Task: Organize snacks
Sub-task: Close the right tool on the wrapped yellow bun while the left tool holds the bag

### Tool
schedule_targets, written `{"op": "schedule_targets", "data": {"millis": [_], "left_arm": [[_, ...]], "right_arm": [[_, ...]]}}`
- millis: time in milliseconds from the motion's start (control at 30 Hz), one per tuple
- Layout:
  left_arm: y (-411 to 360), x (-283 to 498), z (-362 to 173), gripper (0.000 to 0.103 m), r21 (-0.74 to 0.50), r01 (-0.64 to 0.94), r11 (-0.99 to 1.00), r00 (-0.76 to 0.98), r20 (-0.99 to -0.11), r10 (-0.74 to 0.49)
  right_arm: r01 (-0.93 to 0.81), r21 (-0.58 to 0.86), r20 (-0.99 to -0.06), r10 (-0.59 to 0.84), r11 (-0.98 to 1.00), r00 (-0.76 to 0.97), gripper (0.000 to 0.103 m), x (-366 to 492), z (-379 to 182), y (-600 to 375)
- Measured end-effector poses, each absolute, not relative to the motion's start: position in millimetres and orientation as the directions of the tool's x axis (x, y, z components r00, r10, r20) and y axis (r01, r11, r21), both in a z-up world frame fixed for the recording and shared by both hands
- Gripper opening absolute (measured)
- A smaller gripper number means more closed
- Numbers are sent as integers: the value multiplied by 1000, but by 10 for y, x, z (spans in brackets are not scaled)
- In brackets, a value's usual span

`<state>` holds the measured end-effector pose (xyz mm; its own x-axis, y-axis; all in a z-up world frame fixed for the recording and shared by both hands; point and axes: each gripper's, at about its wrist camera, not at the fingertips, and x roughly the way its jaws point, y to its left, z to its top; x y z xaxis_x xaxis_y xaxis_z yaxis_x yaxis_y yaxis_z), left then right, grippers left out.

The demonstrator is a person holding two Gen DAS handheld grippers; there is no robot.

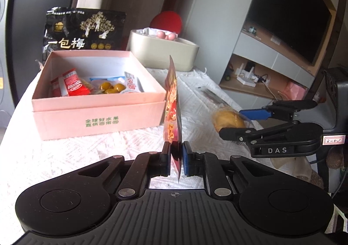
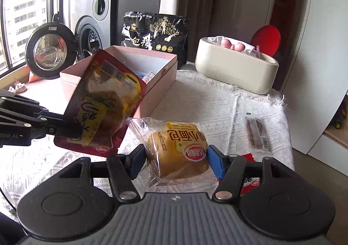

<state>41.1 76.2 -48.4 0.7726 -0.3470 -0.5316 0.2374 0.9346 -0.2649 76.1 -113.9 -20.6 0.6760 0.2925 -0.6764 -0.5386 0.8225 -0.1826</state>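
My left gripper is shut on a flat red snack packet, held edge-on just right of the pink box; the packet also shows in the right wrist view in front of the box. The box holds red packets, yellow candies and other small snacks. My right gripper is open around a wrapped mini bread lying on the white cloth; its pads sit beside the wrapper. The right gripper and bread also show in the left wrist view.
A black plum bag stands behind the box. A cream tub with pink balls sits at the back. A thin stick snack and a red packet lie on the white cloth. Washing machine left.
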Motion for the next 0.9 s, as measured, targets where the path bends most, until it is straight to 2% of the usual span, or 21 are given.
{"op": "schedule_targets", "data": {"millis": [133, 200, 300, 400, 533, 633, 900], "left_arm": [[727, 581, -496, 19, -245, 168, 955, 802, -529, -277], [694, 708, -505, 31, -216, 152, 964, 821, -515, -245], [654, 894, -519, 37, -197, 148, 969, 843, -488, -228], [614, 993, -539, 38, -205, 174, 963, 850, -463, -252], [501, 1070, -580, 35, -190, 252, 949, 793, -521, -315], [389, 1104, -679, 34, -183, 288, 940, 752, -565, -340], [418, 1276, -728, 29, -249, 205, 946, 765, -562, -314]], "right_arm": [[-521, -143, -719, 273, 841, 639, 62, 881, -348, -1099], [-516, -137, -724, 270, 846, 635, 62, 898, -412, -1090], [-511, -147, -709, 271, 847, 651, 63, 876, -441, -1088], [-516, -141, -699, 284, 845, 656, 69, 865, -466, -1100], [-514, -150, -693, 281, 845, 664, 78, 874, -541, -1114], [-505, -172, -680, 269, 846, 682, 78, 882, -596, -1117], [-513, -183, -647, 291, 838, 705, 78, 808, -569, -1144]]}}
